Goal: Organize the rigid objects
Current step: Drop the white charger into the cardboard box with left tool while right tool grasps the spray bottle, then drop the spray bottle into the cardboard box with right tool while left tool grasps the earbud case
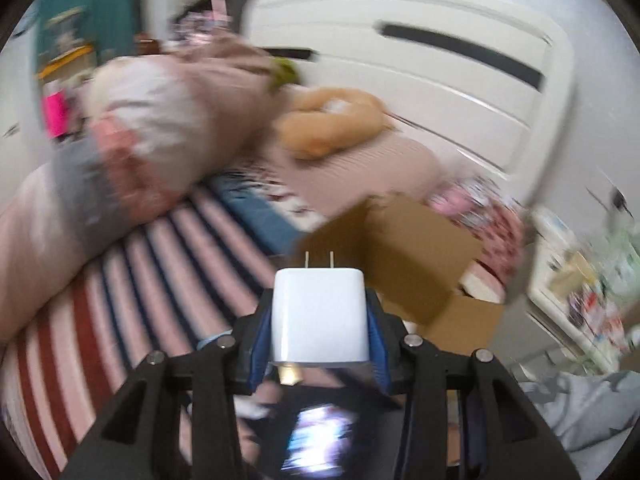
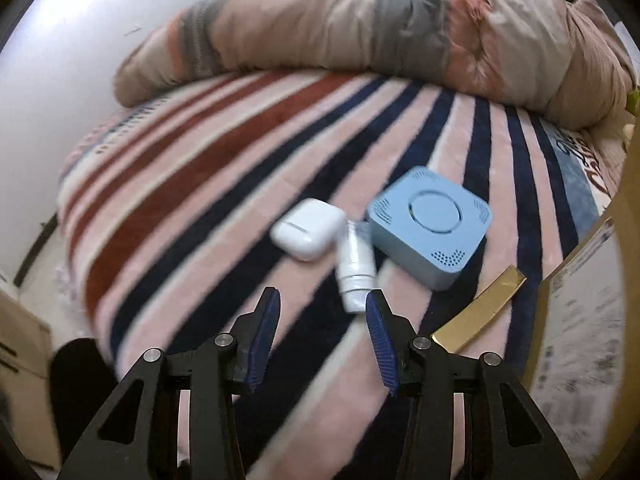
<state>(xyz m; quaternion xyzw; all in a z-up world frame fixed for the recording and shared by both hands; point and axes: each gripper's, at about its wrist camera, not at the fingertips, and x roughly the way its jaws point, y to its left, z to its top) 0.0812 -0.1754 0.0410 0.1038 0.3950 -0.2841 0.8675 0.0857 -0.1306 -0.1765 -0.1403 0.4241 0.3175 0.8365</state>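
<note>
My left gripper (image 1: 320,300) is shut on a white plug charger (image 1: 319,314), prongs pointing forward, held above the striped bed short of an open cardboard box (image 1: 408,252). My right gripper (image 2: 323,300) is open and empty above the striped blanket (image 2: 200,168). Just ahead of it lie a white tube (image 2: 356,268), a white earbud case (image 2: 308,234) and a blue square device (image 2: 430,224), close together. The tube's near end lies next to my right fingertip.
A rolled duvet (image 2: 360,28) runs along the bed's far side. A cardboard box flap (image 2: 480,312) and box wall (image 2: 580,320) stand at the right. A plush toy (image 1: 332,120) and pillows lie by the white headboard (image 1: 420,52). A cluttered shelf (image 1: 580,292) stands beside the bed.
</note>
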